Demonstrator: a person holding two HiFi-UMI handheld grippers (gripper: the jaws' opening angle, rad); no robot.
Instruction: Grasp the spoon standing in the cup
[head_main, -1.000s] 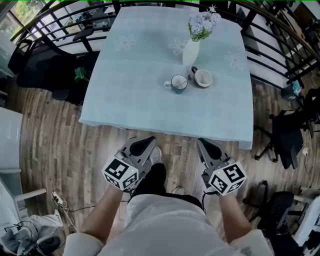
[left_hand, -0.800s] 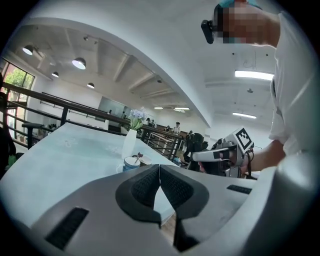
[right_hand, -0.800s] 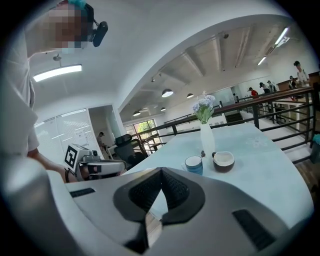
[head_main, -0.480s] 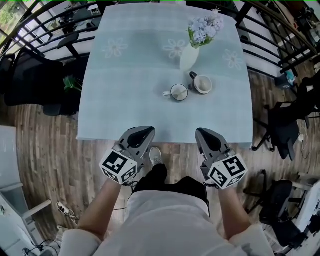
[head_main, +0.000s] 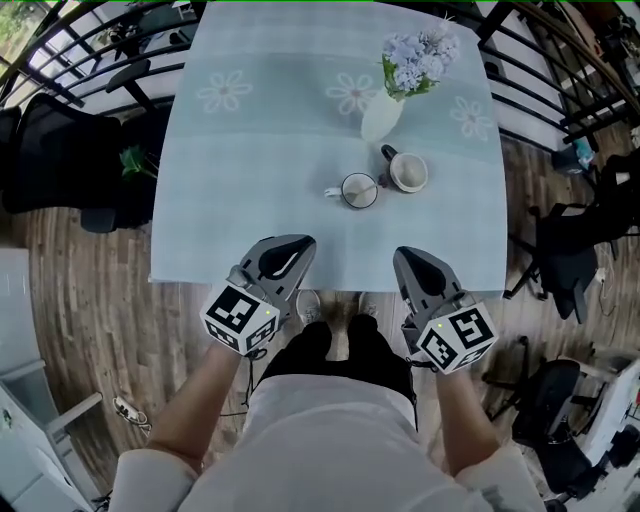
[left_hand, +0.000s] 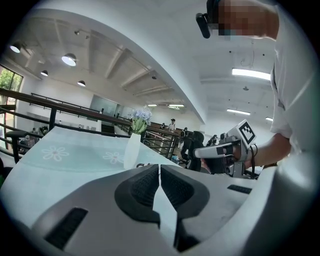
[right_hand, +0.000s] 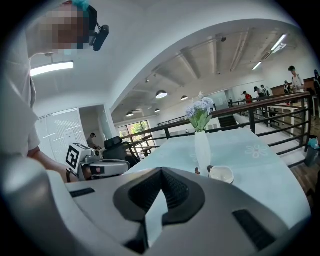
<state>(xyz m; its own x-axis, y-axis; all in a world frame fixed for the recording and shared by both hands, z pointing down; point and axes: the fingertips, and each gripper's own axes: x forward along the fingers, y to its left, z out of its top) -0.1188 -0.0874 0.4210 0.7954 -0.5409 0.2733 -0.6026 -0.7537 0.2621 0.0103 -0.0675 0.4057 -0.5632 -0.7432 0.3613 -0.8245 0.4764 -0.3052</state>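
Nearest the camera is the person's white shirt (head_main: 320, 440), with both bare forearms reaching forward from it over a wooden floor (head_main: 90, 290). The left gripper (head_main: 302, 243) and the right gripper (head_main: 403, 256) are held side by side, well apart from each other, each with its marker cube towards the person. Their tips sit just over the near edge of the table (head_main: 220, 240). Both tools are clenched with nothing in them. In each gripper view the two ribbed pads meet at the tip, and only the pale cloth shows in the wedge-shaped gap behind them. The table is covered with a light blue-green cloth printed with white daisies. Past the grippers, near the middle of the table and well clear of both tools, stands the cup (head_main: 358, 190), with its handle pointing to the left. The spoon (head_main: 369, 186) rests in it, leaning towards the right side of the rim. It is too small to make out in any detail. Just beside this cup, to the right and a little farther off, is a second cup (head_main: 409, 172), white inside. Behind the two cups stands a white vase (head_main: 380, 117) holding pale blue flowers (head_main: 418, 58). A black railing (head_main: 545, 75) runs round the far sides of the table, and dark office chairs (head_main: 565, 265) stand on the floor at either side.
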